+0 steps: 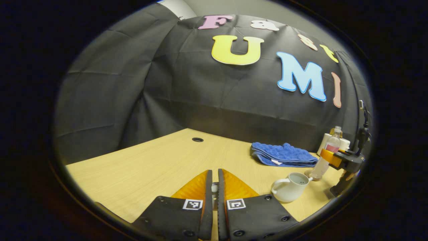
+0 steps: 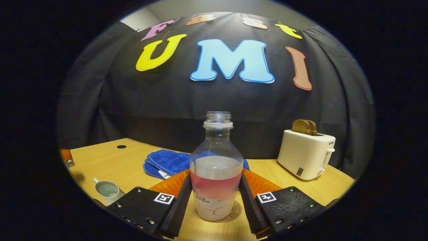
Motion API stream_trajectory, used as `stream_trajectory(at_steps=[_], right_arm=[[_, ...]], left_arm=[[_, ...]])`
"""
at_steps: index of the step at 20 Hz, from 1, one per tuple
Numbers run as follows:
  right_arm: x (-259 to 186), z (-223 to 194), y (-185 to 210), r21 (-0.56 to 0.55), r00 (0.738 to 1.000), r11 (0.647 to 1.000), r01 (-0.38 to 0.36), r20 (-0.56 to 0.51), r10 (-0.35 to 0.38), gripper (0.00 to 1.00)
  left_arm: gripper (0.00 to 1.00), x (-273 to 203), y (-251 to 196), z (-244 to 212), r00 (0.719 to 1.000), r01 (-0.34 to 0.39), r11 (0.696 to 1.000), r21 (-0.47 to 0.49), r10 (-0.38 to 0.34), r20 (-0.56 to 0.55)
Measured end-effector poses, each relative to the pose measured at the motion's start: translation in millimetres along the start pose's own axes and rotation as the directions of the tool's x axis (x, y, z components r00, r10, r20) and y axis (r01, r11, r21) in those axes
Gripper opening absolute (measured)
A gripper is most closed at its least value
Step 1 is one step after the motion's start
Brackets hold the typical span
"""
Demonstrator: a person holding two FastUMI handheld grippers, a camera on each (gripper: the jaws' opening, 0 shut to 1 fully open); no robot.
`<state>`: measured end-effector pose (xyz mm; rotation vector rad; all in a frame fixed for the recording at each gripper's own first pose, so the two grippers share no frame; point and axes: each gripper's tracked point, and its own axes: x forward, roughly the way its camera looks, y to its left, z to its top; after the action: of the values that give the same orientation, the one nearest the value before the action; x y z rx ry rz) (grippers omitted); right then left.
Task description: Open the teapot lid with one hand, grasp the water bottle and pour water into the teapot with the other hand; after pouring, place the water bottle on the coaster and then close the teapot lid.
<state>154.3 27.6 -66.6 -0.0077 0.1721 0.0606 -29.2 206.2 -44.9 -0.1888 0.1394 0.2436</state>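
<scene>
I see the clear plastic water bottle, uncapped and part full, with a pink label band, standing upright on the round printed coaster. The white ceramic teapot sits open on the wooden table, near the bottle, water inside.

Coaster (mostly hidden) under water bottle

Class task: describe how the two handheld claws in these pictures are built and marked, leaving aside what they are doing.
Left claw: two black textured plates studded with screws, each bearing a small square black-and-white marker tag, tapering into long, narrow fingers. Right claw: the same build, with black screw-studded plates and one square marker on each side. No cables or sleeves are visible.
</scene>
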Motion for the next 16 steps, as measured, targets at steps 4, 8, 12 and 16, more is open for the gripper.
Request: stream_trajectory(at_steps=[4,8,12,16], right_arm=[[6.0,-2.0,-3.9,0.033,1.0,0.999,0.001,0.003,-0.001,0.75],[11.9,-3.1,-4.1,0.032,1.0,0.999,0.005,0.013,-0.005,0.75],[11.7,-4.0,-1.7,-0.012,1.0,1.0,0.011,0.018,-0.01,0.77],[10.8,-2.0,1.2,-0.019,0.999,1.0,0.013,0.03,-0.013,0.82]], left_arm=[[0.13,0.4,0.0,1.5,1.0,-0.001,1.0,0.001,0.001,0.002],[0.13,1.0,-0.1,-0.4,1.0,0.0,1.0,0.005,0.0,-0.002],[0.13,1.3,-0.3,-0.6,1.0,-0.001,1.0,0.009,0.001,-0.004],[0.13,1.6,0.2,-0.5,1.0,-0.002,1.0,0.012,0.002,-0.005]])
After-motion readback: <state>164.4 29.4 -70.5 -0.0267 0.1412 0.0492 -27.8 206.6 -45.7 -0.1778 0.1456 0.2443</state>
